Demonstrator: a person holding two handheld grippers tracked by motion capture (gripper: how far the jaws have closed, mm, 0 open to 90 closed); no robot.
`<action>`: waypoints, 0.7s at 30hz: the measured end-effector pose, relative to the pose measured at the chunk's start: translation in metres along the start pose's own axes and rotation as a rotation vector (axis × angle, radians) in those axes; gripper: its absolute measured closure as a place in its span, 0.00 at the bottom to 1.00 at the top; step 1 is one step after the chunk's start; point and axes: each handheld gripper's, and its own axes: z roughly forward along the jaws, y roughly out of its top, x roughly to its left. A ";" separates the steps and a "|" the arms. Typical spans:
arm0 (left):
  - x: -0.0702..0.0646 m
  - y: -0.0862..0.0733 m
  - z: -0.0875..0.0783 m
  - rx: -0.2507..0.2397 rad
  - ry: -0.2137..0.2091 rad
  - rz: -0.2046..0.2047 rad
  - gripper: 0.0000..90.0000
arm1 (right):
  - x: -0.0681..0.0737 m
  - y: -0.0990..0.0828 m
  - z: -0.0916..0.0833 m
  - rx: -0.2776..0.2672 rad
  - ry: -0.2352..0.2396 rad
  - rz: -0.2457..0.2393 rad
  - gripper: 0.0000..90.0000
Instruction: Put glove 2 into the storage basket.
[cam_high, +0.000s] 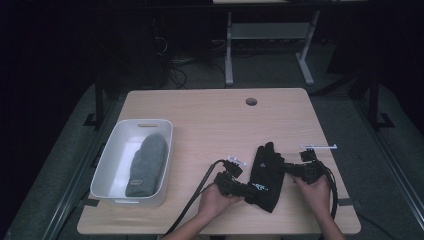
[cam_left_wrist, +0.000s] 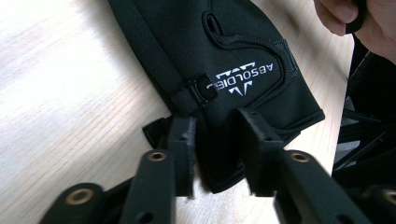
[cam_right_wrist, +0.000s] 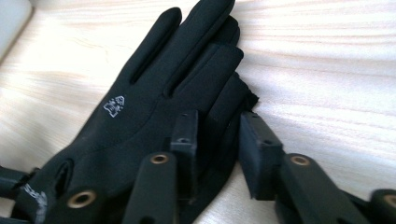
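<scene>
black glove (cam_high: 265, 172): soft, light, limp fabric near table edge; left gripper (cam_left_wrist: 217, 140) nips cuff hem, right gripper (cam_right_wrist: 217, 140) pinches little-finger side; lift both together

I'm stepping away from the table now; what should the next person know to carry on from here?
Left tongs: at the cuff of the black glove, jaws astride the cuff edge, fabric between them; whether they grip yet is unclear.
Right tongs: at the glove's thumb side, fabric between the jaws, grip also unclear.
Glove lies flat on the table, fingers pointing away from the person.
White bin at left holds a grey knit item.
Done: grey item is in the bin.
Left, probably: grip the glove firmly, lift it and move it to the bin.
</scene>
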 end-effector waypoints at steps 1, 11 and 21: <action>0.001 0.000 0.001 0.001 -0.006 0.003 0.81 | -0.001 0.000 0.000 -0.004 0.009 -0.002 0.80; 0.007 0.000 -0.001 -0.007 -0.045 -0.020 0.89 | -0.004 0.002 -0.003 -0.002 0.061 0.045 0.88; 0.008 0.001 -0.008 -0.018 -0.045 -0.019 0.90 | -0.001 0.006 -0.011 -0.016 0.095 0.060 0.89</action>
